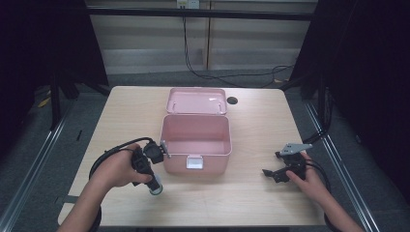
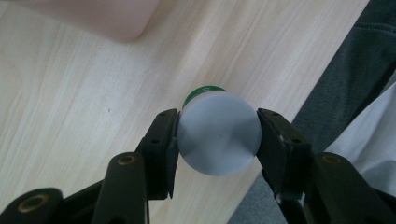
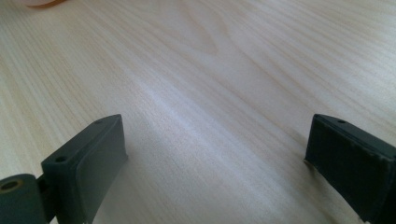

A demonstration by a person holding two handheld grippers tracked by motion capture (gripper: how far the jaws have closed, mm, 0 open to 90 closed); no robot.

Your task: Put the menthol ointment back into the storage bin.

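Beside the pink box (image 1: 196,140), left tool (image 2: 218,135) clamped on a green-banded white bottle (image 2: 219,133); right tool (image 3: 215,158) wide open.

The pink box (image 1: 196,145) stands open mid-tabletop (image 1: 251,198), its lid (image 1: 197,100) laid back behind it, so the inside is reachable from above. Its front wall blocks a level approach. Bare wood runs wide between the left claw (image 1: 155,187), just beside the box's front left corner, and the right claw (image 1: 274,173).
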